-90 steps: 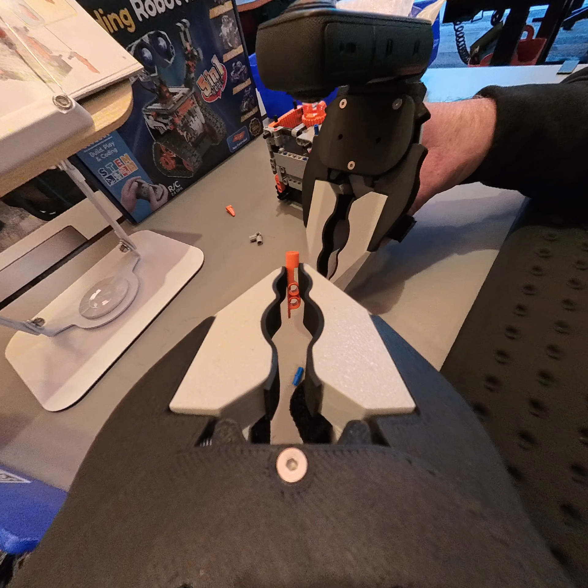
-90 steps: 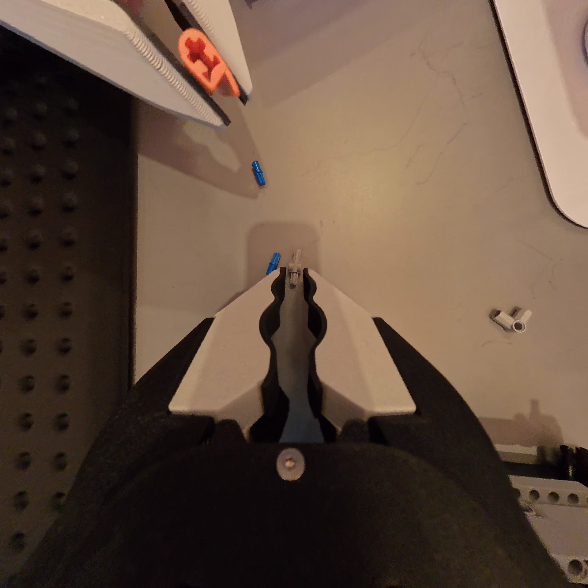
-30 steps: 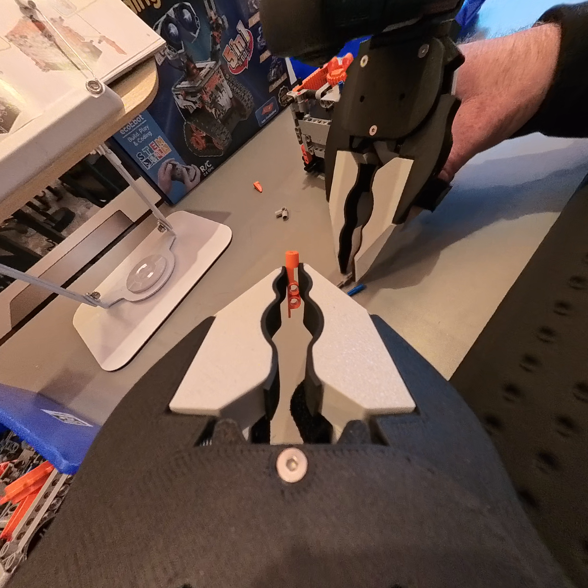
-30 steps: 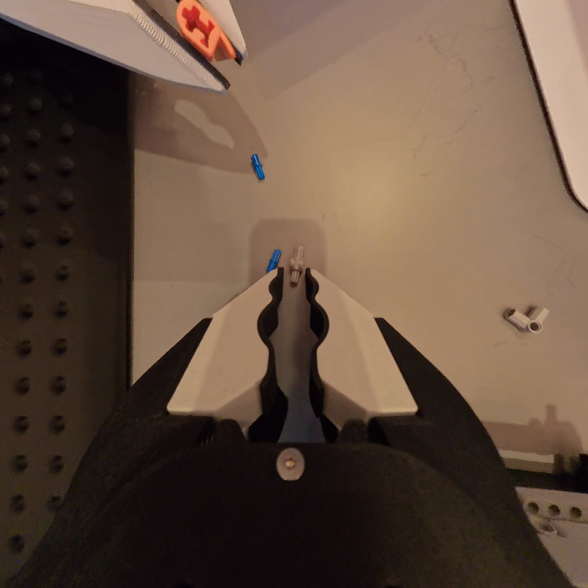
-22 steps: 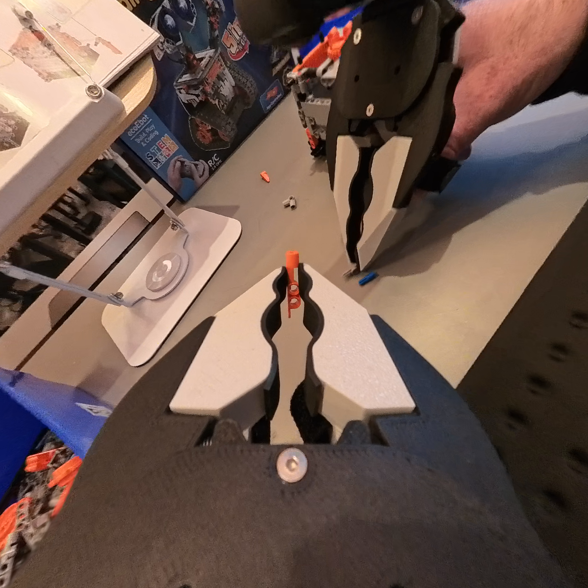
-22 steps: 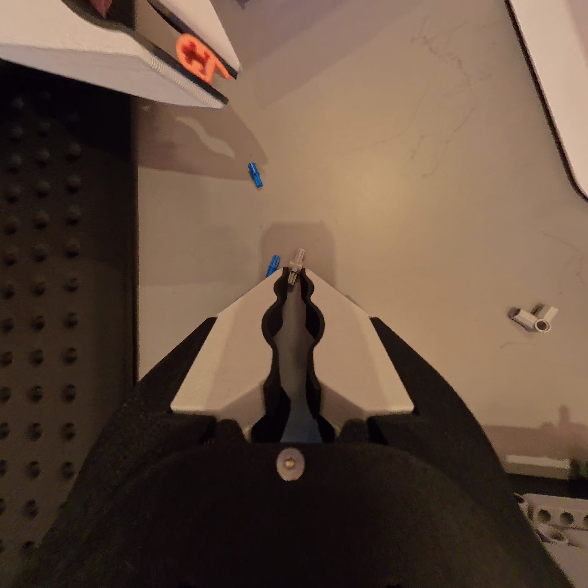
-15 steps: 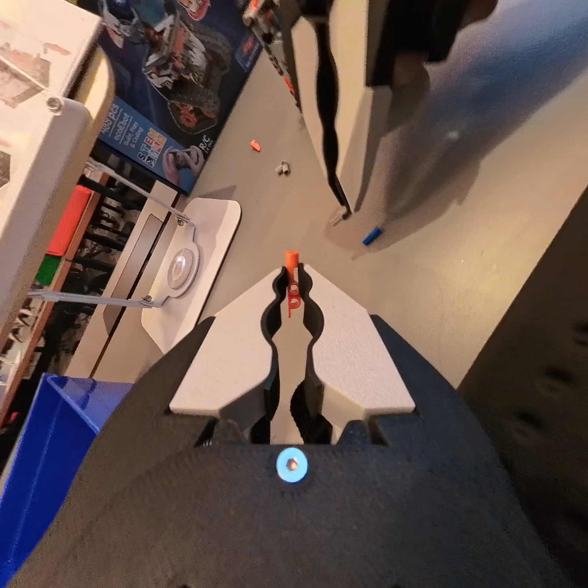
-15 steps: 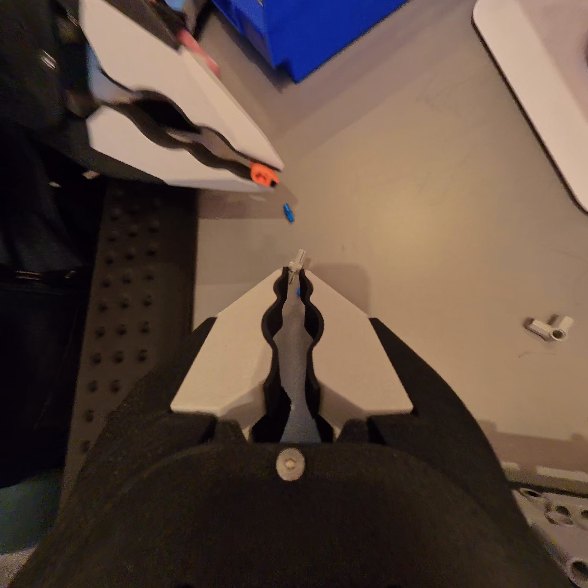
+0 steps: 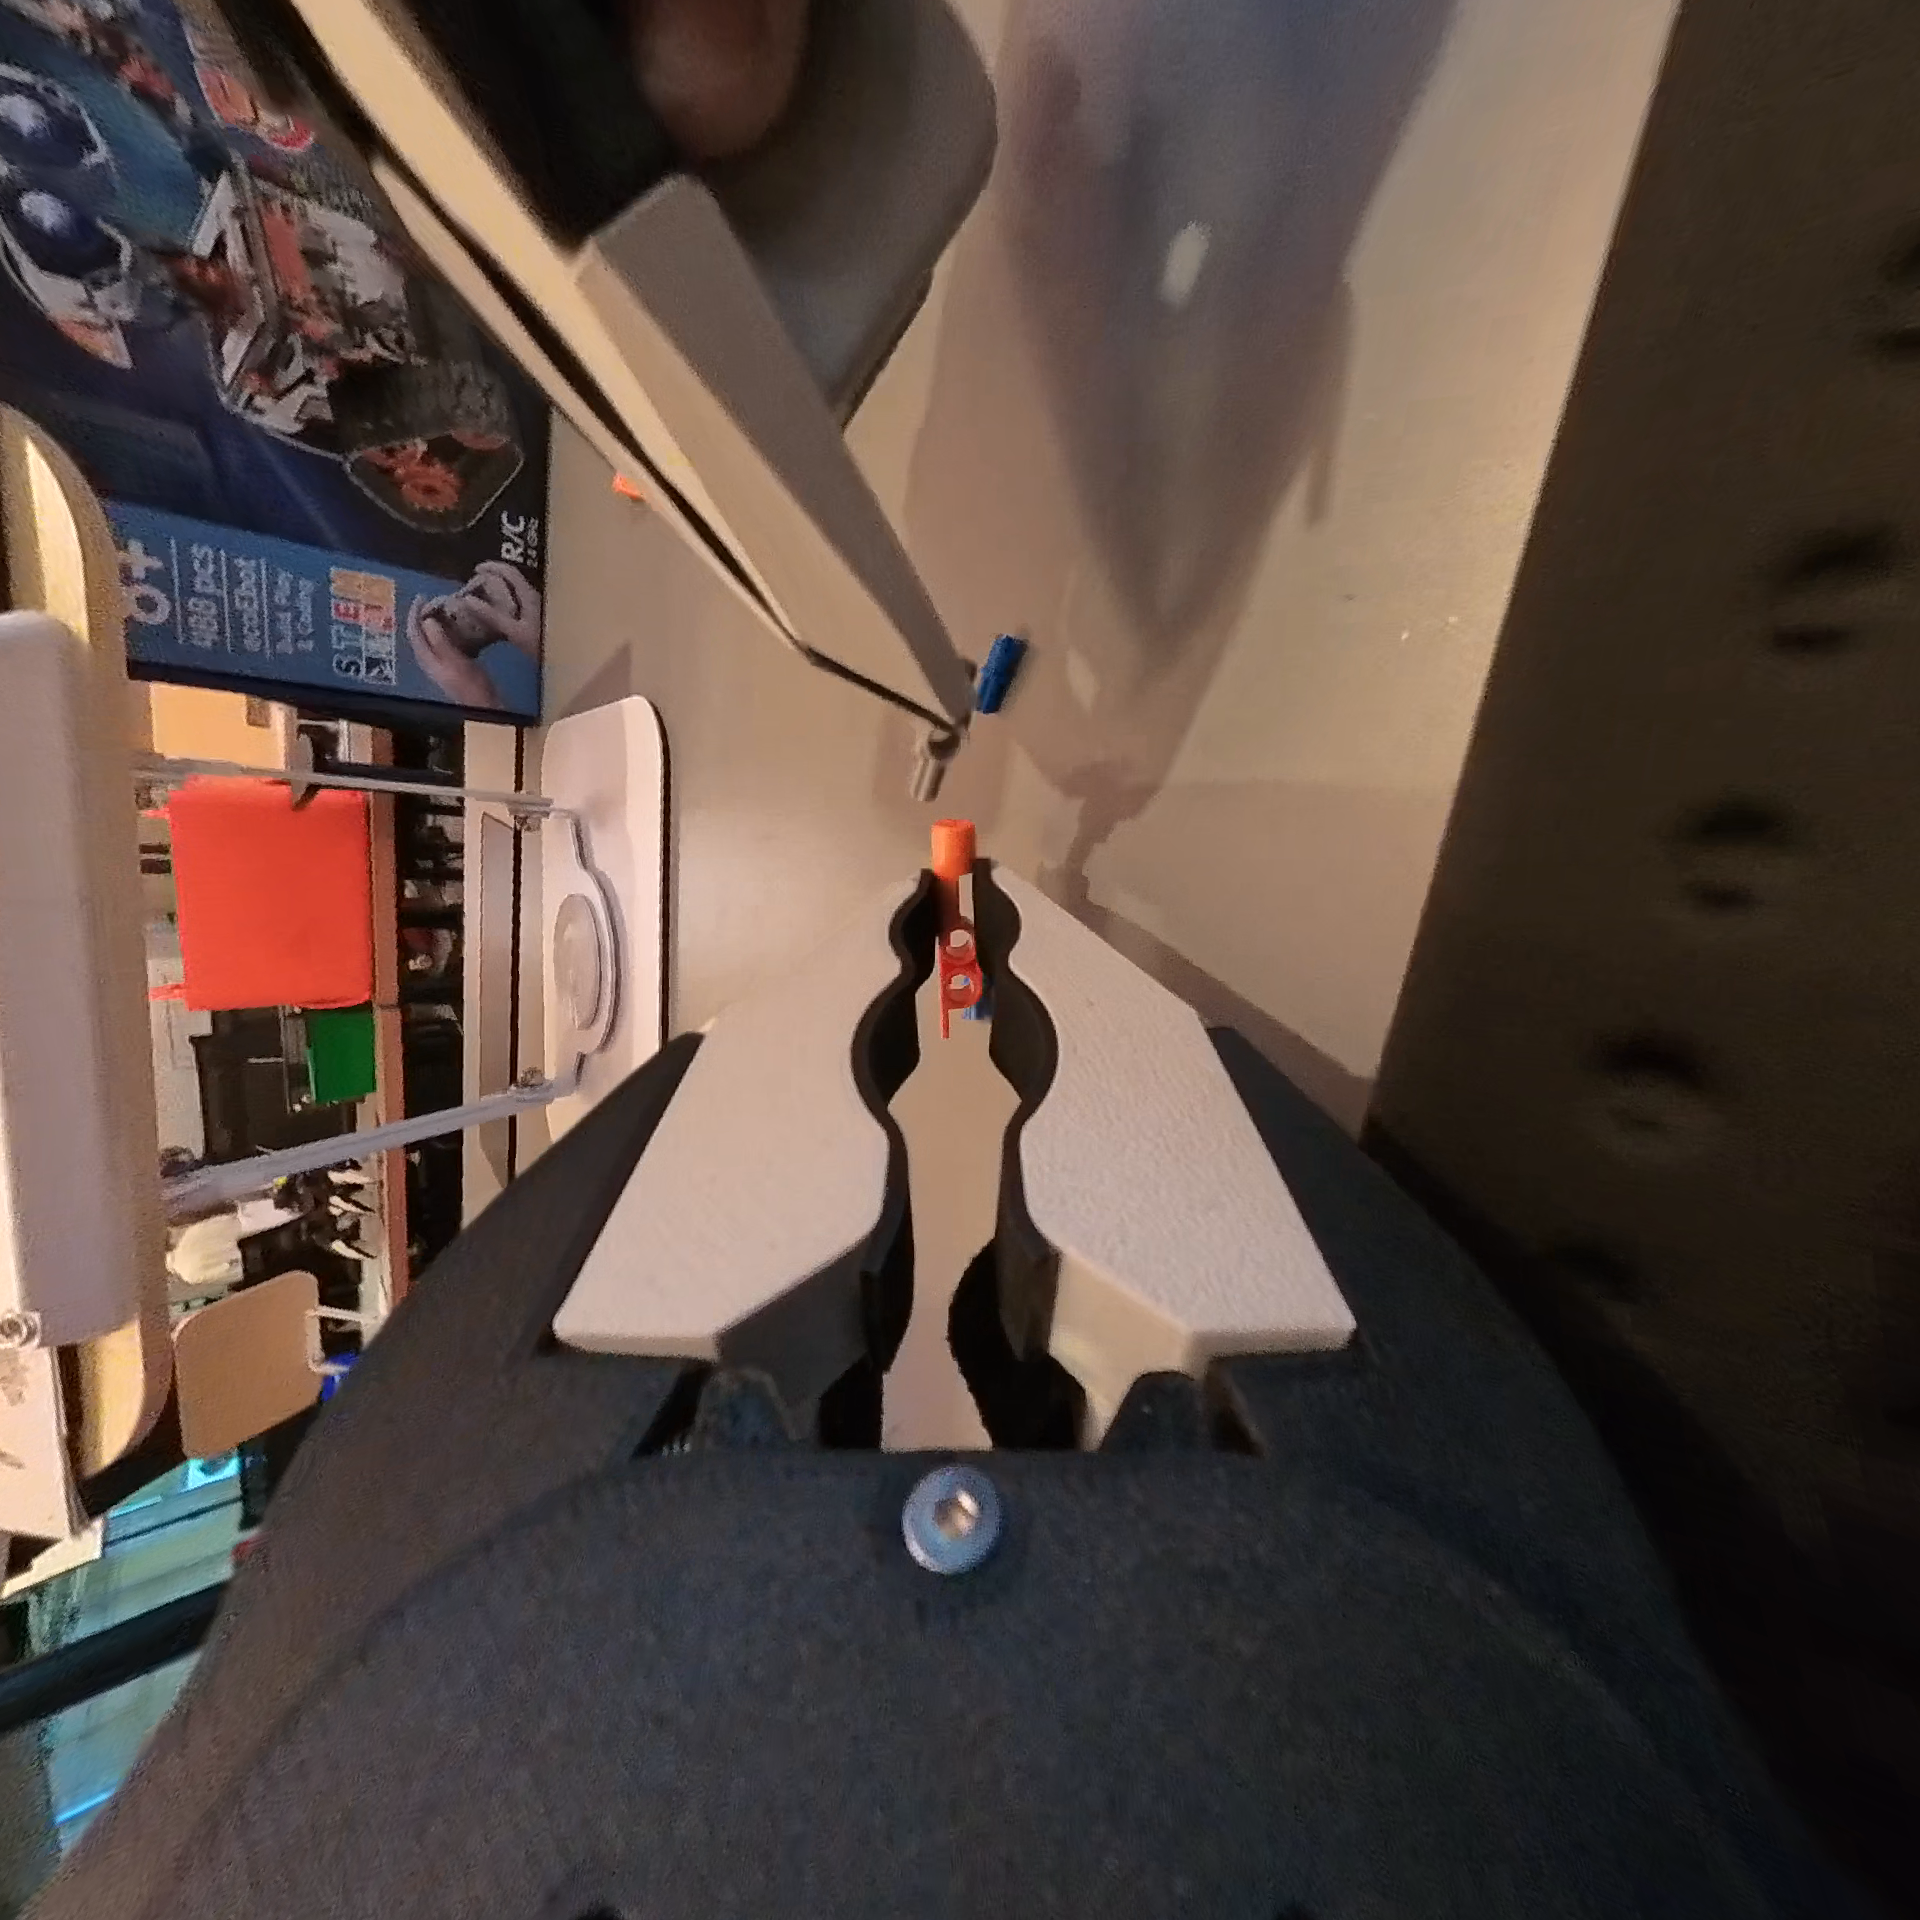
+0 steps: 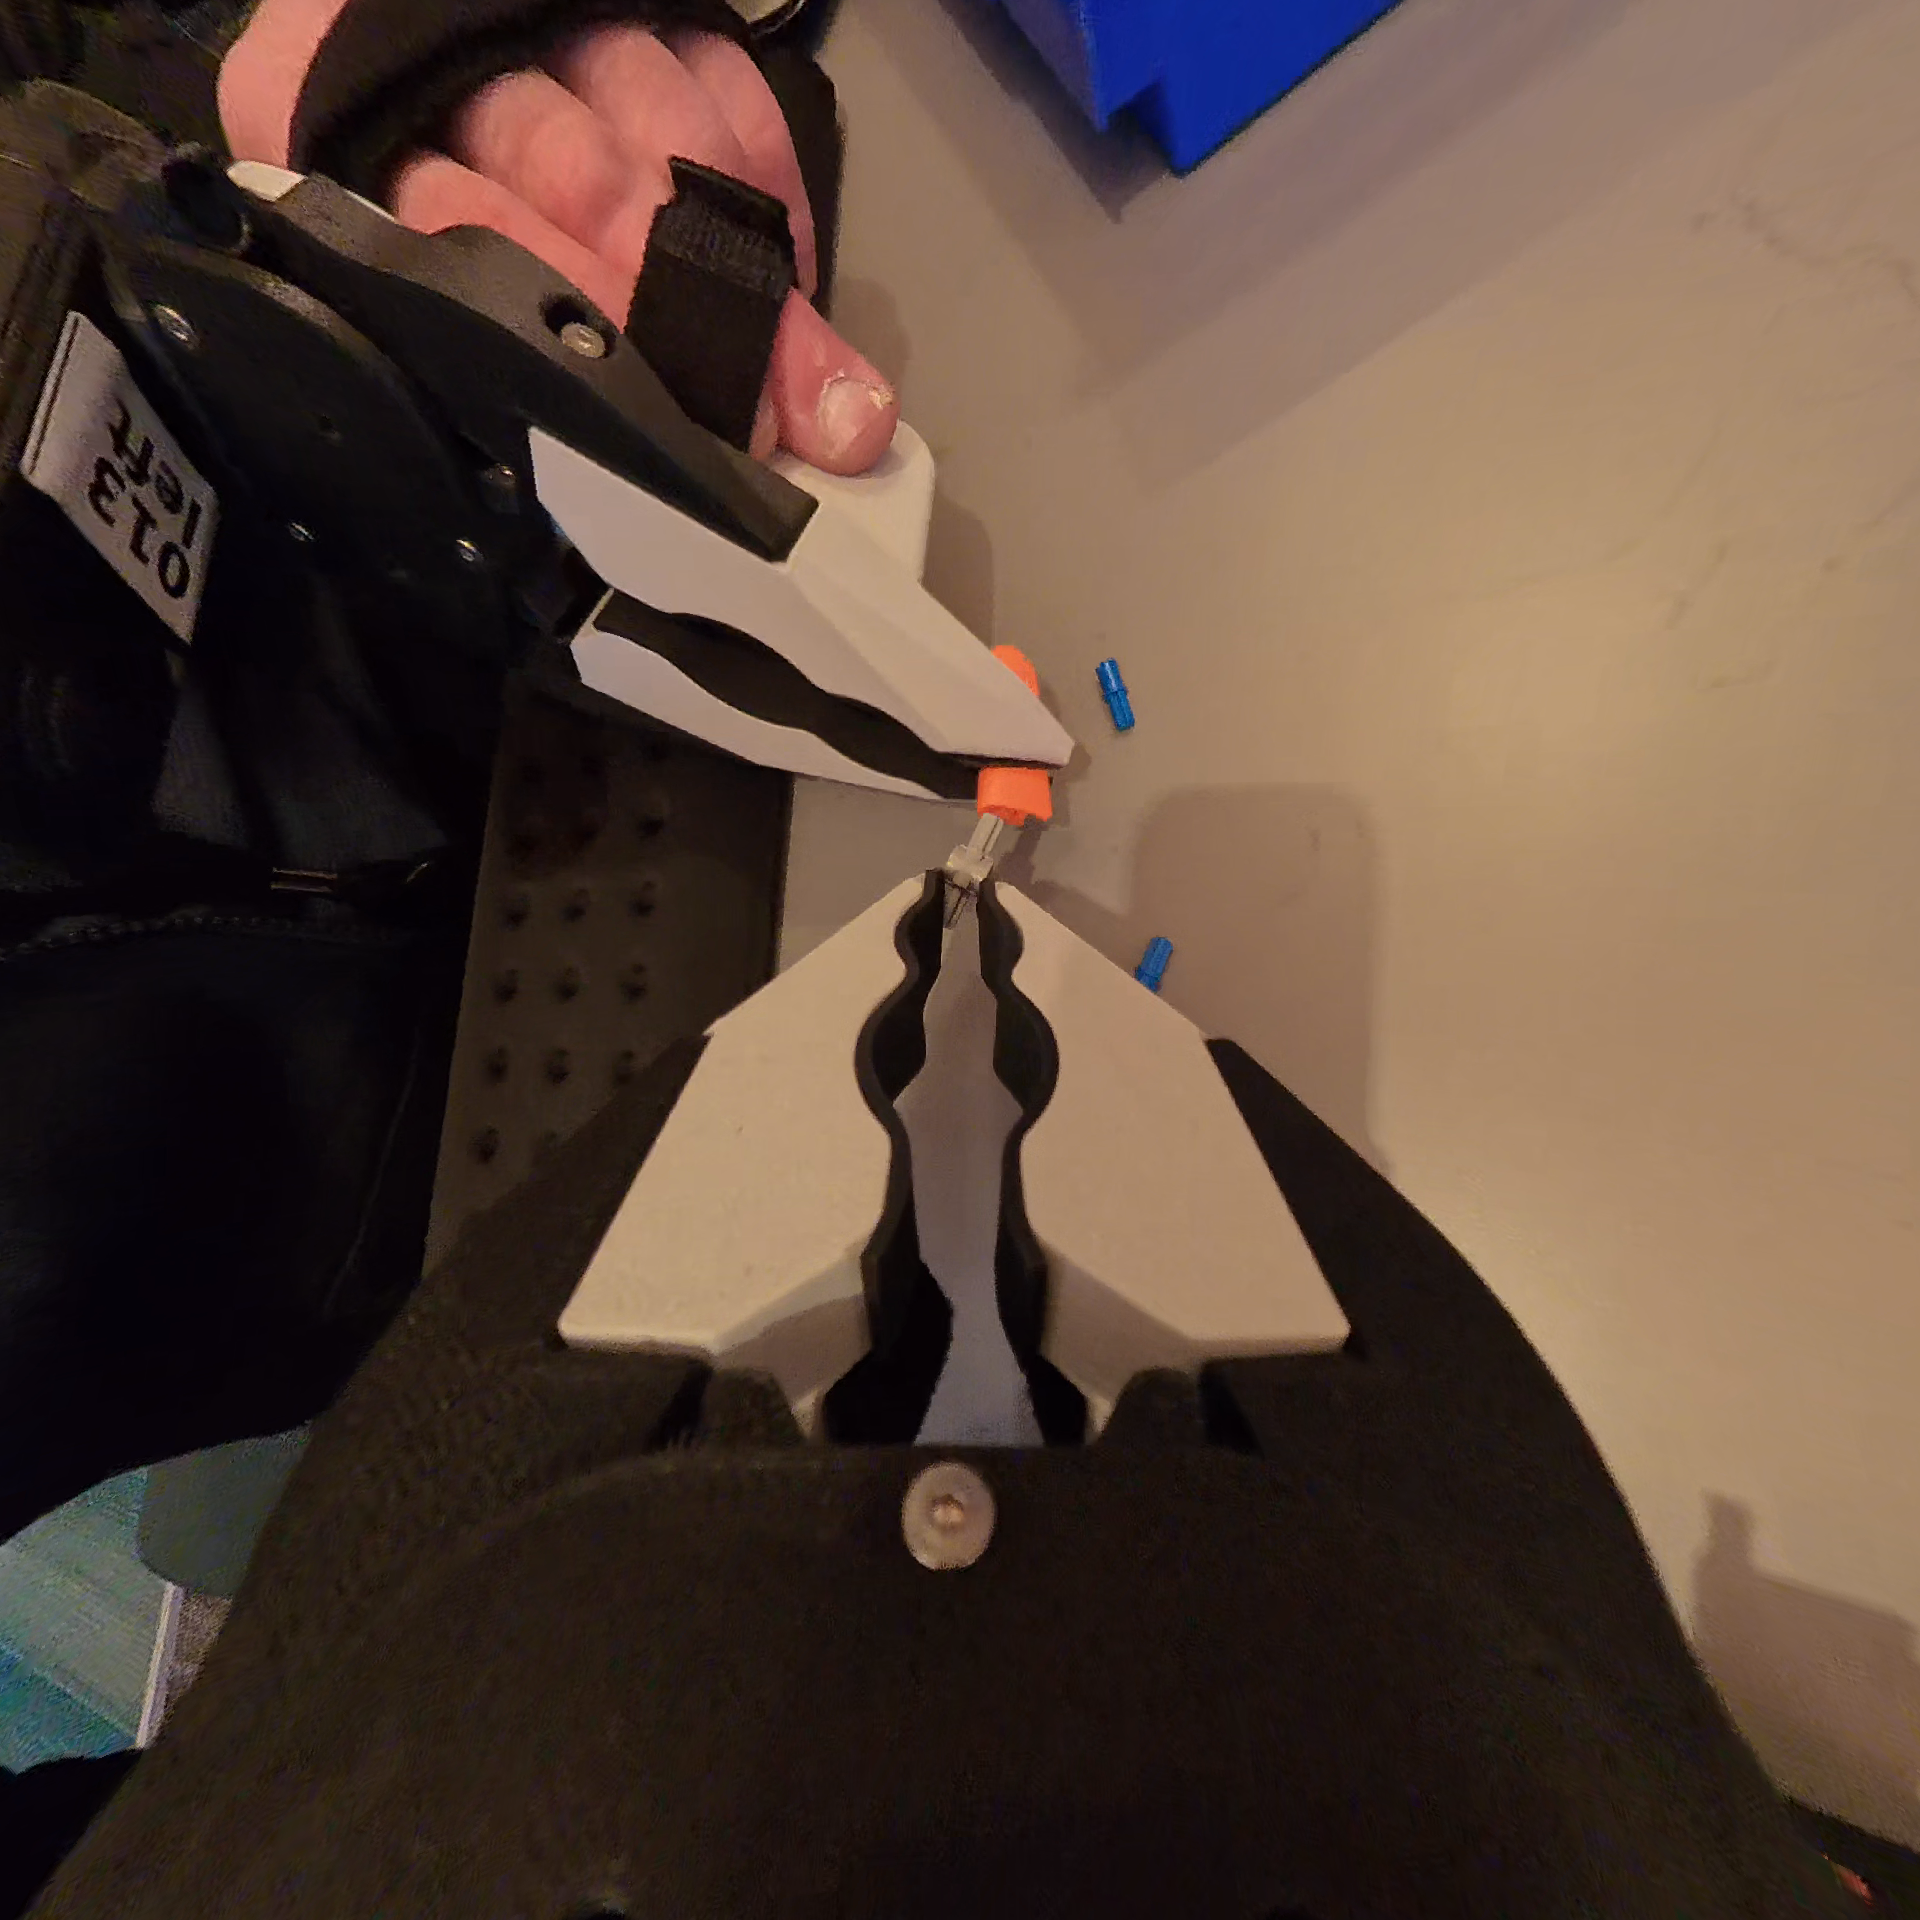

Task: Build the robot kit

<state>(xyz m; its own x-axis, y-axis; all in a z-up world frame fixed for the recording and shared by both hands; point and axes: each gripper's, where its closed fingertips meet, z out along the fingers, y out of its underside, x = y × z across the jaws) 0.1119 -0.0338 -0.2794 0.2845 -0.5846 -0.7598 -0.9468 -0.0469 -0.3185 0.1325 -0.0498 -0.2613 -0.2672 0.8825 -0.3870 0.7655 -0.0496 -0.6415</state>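
My left gripper (image 9: 954,883) is shut on a small orange connector piece (image 9: 952,914) that sticks out past its tips. My right gripper (image 10: 961,891) is shut on a short grey pin (image 10: 975,854). In the right wrist view the left gripper (image 10: 1023,769) comes in from the upper left with the orange piece (image 10: 1013,792), and the pin's free end touches that piece. In the left wrist view the right gripper (image 9: 940,727) reaches down from above, its grey pin (image 9: 928,774) just short of the orange piece. I cannot tell whether the pin is inserted.
Two blue pins (image 10: 1115,696) (image 10: 1153,961) lie on the grey table (image 10: 1507,831). A black studded mat (image 10: 603,935) lies beside them. A blue bin (image 10: 1195,62) stands farther off. A toy robot box (image 9: 312,416) and a white stand base (image 9: 608,883) show in the left wrist view. The tips of both grippers are at nearly the same place.
The right gripper closed on the grey pin and lifted it off the table. Both grippers turned toward each other, bringing the pin's end to the orange piece.
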